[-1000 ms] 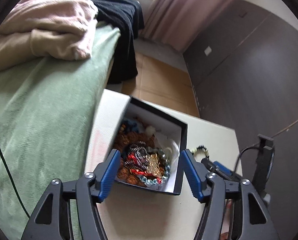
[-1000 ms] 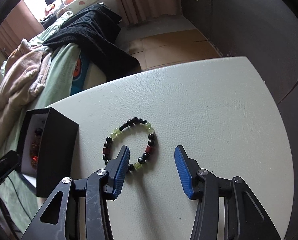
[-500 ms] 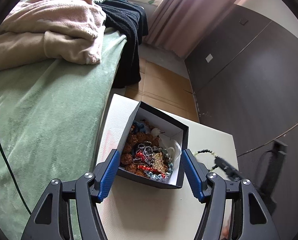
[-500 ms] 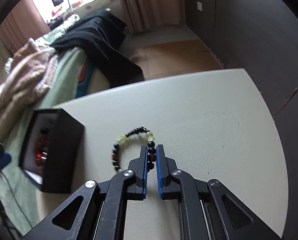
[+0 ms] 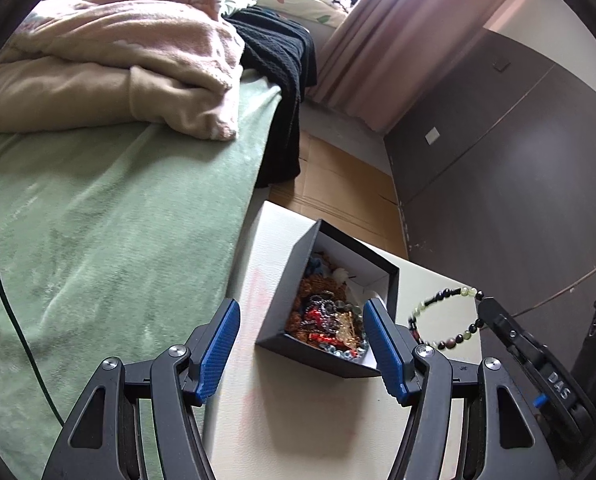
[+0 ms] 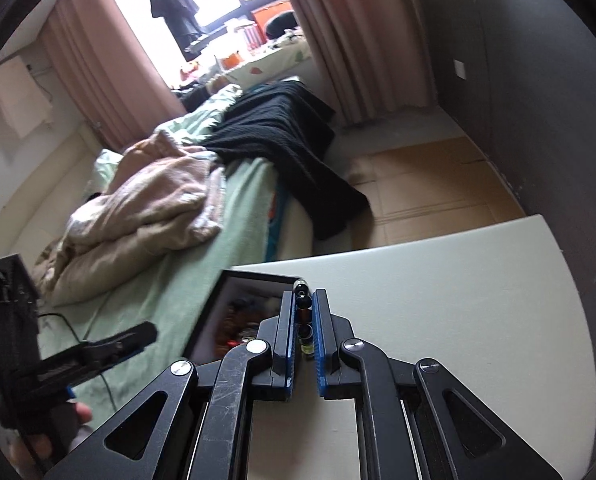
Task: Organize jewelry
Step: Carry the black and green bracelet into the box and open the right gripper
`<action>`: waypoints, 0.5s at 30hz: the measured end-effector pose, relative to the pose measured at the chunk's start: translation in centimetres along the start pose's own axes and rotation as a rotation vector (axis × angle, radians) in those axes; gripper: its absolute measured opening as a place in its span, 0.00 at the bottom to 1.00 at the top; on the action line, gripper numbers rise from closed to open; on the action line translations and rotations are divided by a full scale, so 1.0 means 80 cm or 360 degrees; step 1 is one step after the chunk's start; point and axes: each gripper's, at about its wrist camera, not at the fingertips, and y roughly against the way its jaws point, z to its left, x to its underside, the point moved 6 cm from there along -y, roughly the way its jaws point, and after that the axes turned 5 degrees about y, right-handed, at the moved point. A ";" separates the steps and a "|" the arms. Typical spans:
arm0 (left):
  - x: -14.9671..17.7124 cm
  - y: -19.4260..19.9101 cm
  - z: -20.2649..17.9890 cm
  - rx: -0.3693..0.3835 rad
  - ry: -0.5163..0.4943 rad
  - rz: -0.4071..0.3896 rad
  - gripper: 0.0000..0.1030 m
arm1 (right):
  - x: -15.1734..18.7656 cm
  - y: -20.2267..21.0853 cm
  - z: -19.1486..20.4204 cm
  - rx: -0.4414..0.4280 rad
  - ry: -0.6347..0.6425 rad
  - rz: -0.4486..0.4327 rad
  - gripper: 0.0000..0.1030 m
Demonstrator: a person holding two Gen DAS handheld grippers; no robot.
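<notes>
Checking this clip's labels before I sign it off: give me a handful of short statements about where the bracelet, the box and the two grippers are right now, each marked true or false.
1. The right gripper is shut on the bracelet. True.
2. The bracelet lies flat on the table. False: it hangs in the air from the right gripper, beside the box.
3. The left gripper is open and holds nothing. True.
4. The box is closed with a lid. False: it is open, with jewelry piled inside.
5. The box stands on the table near the bed. True.
</notes>
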 end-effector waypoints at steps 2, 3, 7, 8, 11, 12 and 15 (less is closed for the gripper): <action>-0.002 0.001 0.005 -0.0010 0.0015 -0.0003 0.63 | -0.004 -0.006 0.015 -0.0036 0.0026 -0.0009 0.09; -0.003 0.001 0.007 -0.0011 0.0025 -0.0002 0.63 | -0.004 -0.007 0.024 -0.0052 0.0037 -0.0012 0.09; -0.006 0.001 0.012 -0.0012 0.0046 -0.0004 0.63 | -0.004 -0.018 0.044 -0.0081 0.0062 -0.0006 0.09; -0.007 0.000 0.012 -0.0012 0.0048 -0.0004 0.63 | -0.004 -0.021 0.046 -0.0081 0.0068 -0.0010 0.09; -0.008 -0.002 0.013 -0.0009 0.0058 0.0001 0.63 | -0.010 -0.025 0.054 -0.0072 0.0101 -0.0100 0.09; -0.008 -0.002 0.014 -0.0008 0.0062 0.0003 0.63 | -0.012 -0.026 0.054 -0.0057 0.0102 -0.0128 0.09; -0.008 -0.002 0.014 -0.0014 0.0058 0.0001 0.63 | -0.010 -0.037 0.053 -0.0095 0.0088 -0.0087 0.11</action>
